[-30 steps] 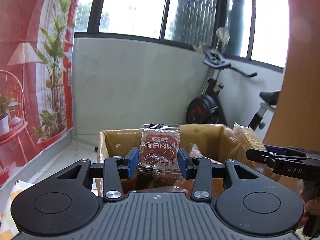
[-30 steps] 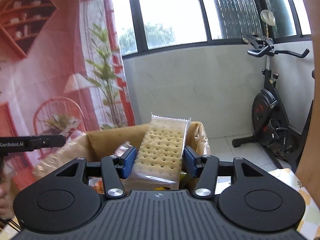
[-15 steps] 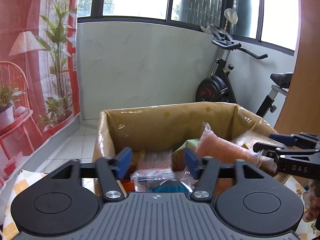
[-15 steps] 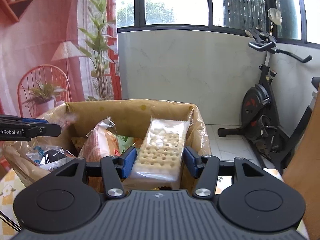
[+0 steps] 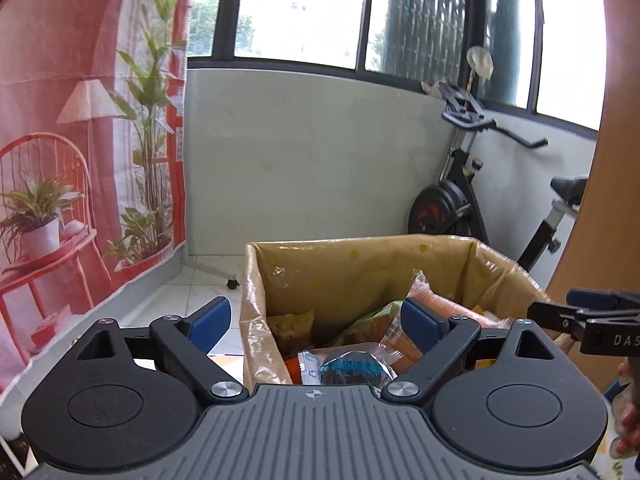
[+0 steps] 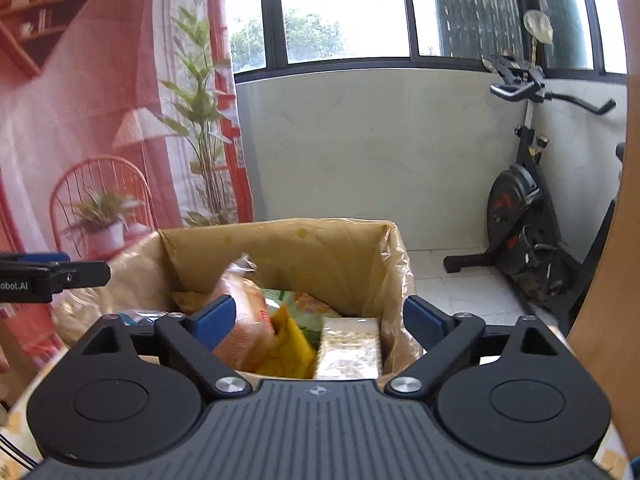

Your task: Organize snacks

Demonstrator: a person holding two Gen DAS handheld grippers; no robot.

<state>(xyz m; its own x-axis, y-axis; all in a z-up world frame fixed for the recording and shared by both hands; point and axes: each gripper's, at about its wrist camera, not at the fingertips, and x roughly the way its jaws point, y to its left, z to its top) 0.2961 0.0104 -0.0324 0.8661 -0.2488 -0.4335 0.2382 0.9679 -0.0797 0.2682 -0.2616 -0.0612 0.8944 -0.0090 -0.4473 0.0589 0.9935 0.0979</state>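
Both drops done. Left gripper (image 5: pixel 314 322) has just been opening: jaws spread wide, nothing between them; the red meat-snack packet it pinched a second ago is gone from view, probably down among the wrappers at the box's left wall. Right gripper (image 6: pixel 320 318) likewise has just been opening, empty; its cracker pack (image 6: pixel 349 346) now lies inside the lined cardboard box (image 5: pixel 360 264), against the right wall near the front corner. Both grippers free for the next snacks.

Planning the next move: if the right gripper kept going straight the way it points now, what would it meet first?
Probably the cracker pack lying in the lined box, just ahead between the right gripper's open jaws; depth is uncertain.
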